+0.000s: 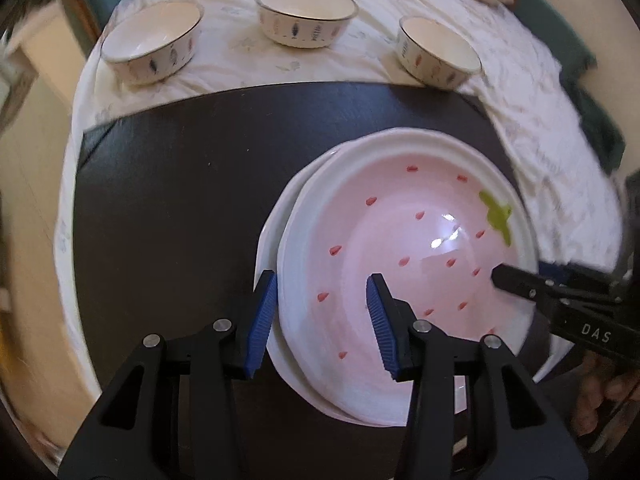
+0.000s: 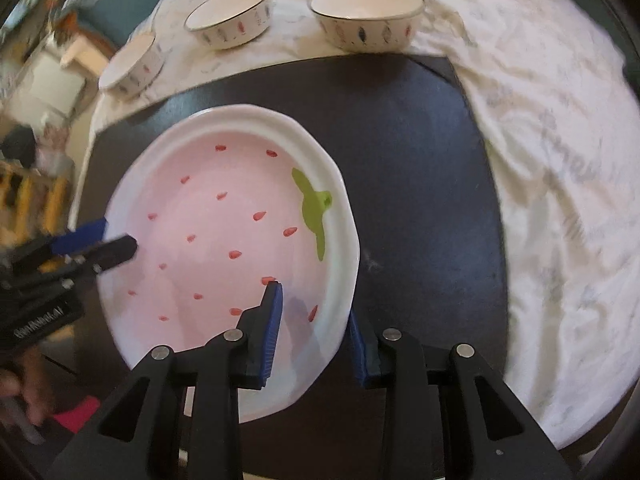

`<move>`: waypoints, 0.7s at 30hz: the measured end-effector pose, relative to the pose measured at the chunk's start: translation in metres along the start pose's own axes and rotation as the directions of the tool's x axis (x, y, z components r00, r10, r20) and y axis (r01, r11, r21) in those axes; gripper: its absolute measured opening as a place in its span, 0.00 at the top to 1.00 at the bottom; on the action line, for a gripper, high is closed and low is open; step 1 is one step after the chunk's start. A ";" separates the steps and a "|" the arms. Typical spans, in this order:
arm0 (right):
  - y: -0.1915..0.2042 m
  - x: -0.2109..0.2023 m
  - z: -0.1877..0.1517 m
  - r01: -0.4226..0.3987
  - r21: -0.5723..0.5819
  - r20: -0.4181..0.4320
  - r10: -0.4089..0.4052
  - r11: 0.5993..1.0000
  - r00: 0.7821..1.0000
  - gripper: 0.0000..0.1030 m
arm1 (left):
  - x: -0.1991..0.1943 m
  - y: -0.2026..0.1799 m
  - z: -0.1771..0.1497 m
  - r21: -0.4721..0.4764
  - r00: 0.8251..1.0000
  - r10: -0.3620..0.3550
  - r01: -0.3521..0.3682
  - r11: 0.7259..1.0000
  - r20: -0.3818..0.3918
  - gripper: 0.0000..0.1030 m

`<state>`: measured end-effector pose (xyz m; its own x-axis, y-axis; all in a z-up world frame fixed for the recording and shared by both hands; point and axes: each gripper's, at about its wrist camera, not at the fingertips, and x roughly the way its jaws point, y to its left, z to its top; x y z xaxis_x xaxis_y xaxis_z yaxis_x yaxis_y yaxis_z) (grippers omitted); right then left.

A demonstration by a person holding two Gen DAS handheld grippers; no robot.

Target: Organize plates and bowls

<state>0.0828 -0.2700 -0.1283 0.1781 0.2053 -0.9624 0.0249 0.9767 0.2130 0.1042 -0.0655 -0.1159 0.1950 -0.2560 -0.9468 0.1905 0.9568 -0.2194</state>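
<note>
Strawberry plate (image 1: 400, 240) btwn open L claw (image 1: 322, 324) & R claw (image 2: 316, 336) fingers.

Glossy glazed ceramic on the pink strawberry plate (image 1: 404, 248), with bright highlights. Smooth, shiny glaze with thin metallic rims on the three bowls (image 1: 306, 14). Crumpled matt cloth for the white sheet (image 1: 540, 128). Dark, faintly sheened tabletop (image 1: 180, 200). Ribbed blue rubbery pads (image 1: 262, 320) on matt black plastic fingers.

Your strawberry plate (image 1: 412, 248) is pale pink inside with red seed marks, a green leaf and a white rim. The three bowls (image 1: 306, 14) are cream with feather patterns. Your fingers (image 1: 262, 320) carry blue ribbed pads on black; the bench (image 1: 180, 184) is dark brown.
</note>
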 end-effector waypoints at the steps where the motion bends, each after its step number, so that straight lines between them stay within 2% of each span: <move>1: -0.006 -0.002 0.001 -0.051 0.042 0.004 0.051 0.998 0.999 0.60 | -0.001 0.006 0.001 -0.036 1.000 -0.030 0.030 0.999 0.001 0.60; 2: -0.010 -0.004 0.002 -0.079 0.067 0.011 0.078 0.995 0.997 0.55 | -0.002 0.010 0.001 -0.062 0.999 -0.049 0.049 0.997 0.002 0.60; 4: -0.018 -0.006 0.004 -0.120 0.115 0.028 0.117 0.986 0.993 0.53 | -0.002 0.017 0.003 -0.105 0.997 -0.081 0.081 0.991 0.001 0.60; 8: -0.032 -0.008 0.008 -0.161 0.193 0.056 0.153 0.968 0.987 0.50 | -0.003 0.014 0.001 -0.110 0.998 -0.067 0.067 0.992 0.006 0.60; 13: -0.033 0.003 0.009 -0.154 0.207 0.026 0.152 0.966 0.988 0.52 | -0.004 0.004 0.000 -0.045 1.000 -0.012 0.012 0.999 -0.006 0.60; 18: -0.032 -0.010 0.013 -0.054 0.185 0.105 0.035 0.981 0.994 0.54 | -0.021 0.007 0.004 -0.062 0.998 0.031 -0.028 0.998 0.051 0.60; 20: -0.028 -0.012 0.014 -0.058 0.160 0.107 0.041 0.985 0.993 0.54 | -0.027 0.006 0.006 -0.051 0.996 0.043 -0.040 0.998 0.073 0.60; 21: -0.026 -0.010 0.014 -0.068 0.151 0.097 0.054 0.986 0.994 0.57 | -0.027 0.006 0.007 -0.045 0.996 0.058 -0.055 0.997 0.073 0.59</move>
<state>0.0940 -0.2985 -0.1214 0.2733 0.2506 -0.9287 0.1606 0.9400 0.3009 0.1067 -0.0540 -0.0897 0.2755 -0.2093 -0.9383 0.1357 0.9747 -0.1776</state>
